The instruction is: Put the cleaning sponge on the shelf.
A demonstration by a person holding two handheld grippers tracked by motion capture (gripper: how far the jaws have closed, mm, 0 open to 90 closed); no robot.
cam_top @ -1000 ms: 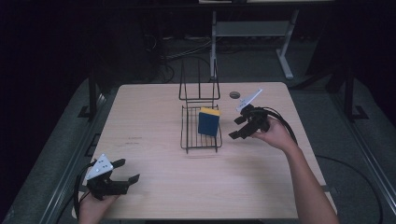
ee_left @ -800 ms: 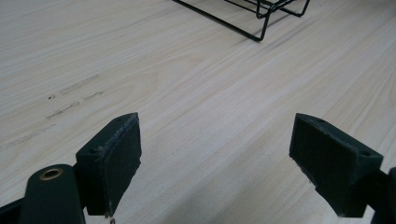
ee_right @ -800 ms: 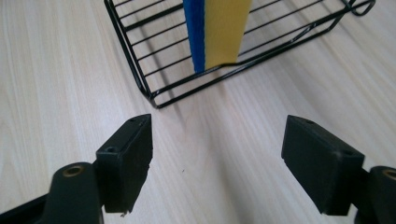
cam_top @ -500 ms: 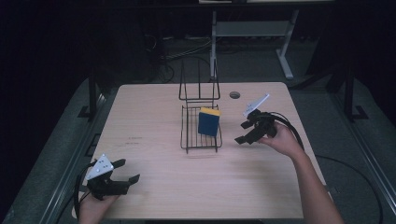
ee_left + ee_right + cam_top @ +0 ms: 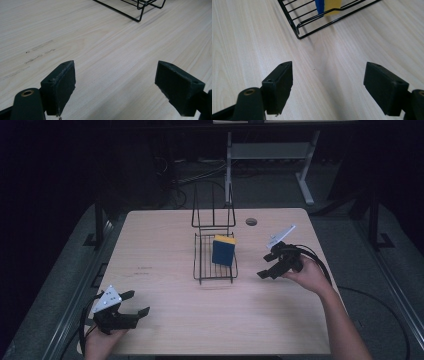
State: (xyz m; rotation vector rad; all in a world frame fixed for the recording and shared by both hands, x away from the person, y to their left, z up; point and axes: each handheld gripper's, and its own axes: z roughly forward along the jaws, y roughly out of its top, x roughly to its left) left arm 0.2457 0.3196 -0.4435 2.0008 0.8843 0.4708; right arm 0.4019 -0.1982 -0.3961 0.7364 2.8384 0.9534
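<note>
One sponge in one wire rack, and both of your grippers empty.

One blue-and-yellow sponge (image 5: 223,250) stands upright on edge inside the single black wire rack (image 5: 215,265) at the table's (image 5: 165,240) centre, toward the rack's right side. Your right gripper (image 5: 267,265) hovers at about 3 o'clock from the rack, near it but apart, its jaws having just been opening and now spread wide with nothing between them; in the right gripper view the rack's corner and the sponge's lower edge (image 5: 328,6) lie ahead at 12 o'clock. Your left gripper (image 5: 134,304) sits at about 7 o'clock from the rack, well apart from it, jaws likewise spread over bare wood. One round grommet hole (image 5: 251,221) marks the tabletop at 1 o'clock from the rack.
</note>
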